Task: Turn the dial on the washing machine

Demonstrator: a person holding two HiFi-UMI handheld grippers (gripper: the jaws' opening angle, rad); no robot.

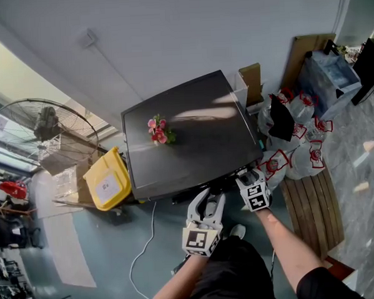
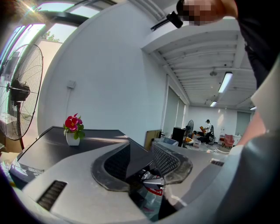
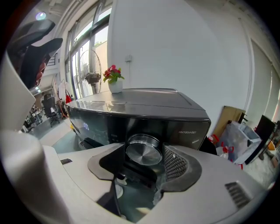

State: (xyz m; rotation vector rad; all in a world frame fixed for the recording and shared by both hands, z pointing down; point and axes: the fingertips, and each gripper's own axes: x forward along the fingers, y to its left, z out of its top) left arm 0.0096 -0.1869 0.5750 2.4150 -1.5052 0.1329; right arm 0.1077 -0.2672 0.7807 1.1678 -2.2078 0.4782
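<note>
head view: looking steeply down on a dark washing machine [image 1: 192, 120], with a small potted flower [image 1: 158, 132] on its lid and a yellow bin [image 1: 106, 180] just beside its left flank. right gripper [image 1: 246, 174] up against the machine's front edge, near the right corner. left gripper [image 1: 211, 199] lower and nearer the body, just off the front, touching nothing that shows.

left gripper view: jaws spread apart with nothing between them, only a corner of the machine's lid showing through the gap. idle, by the look of it.

right gripper view: aimed straight at the round silver dial [image 3: 143, 152] on the front panel. jaws apart, one on each side of the dial and framing it closely. no clear pinch yet, and hard to say whether either pad touches the rim.

likely trouble from here:
- closing off-centre and catching only one edge of the smooth metal rim, then slipping round it instead of turning it.
- twisting before getting a firm pinch, with the same result.
- pushing in too far and knocking the panel.
- rotating about an axis off the dial's own, and so prying the jaws off sideways.
</note>
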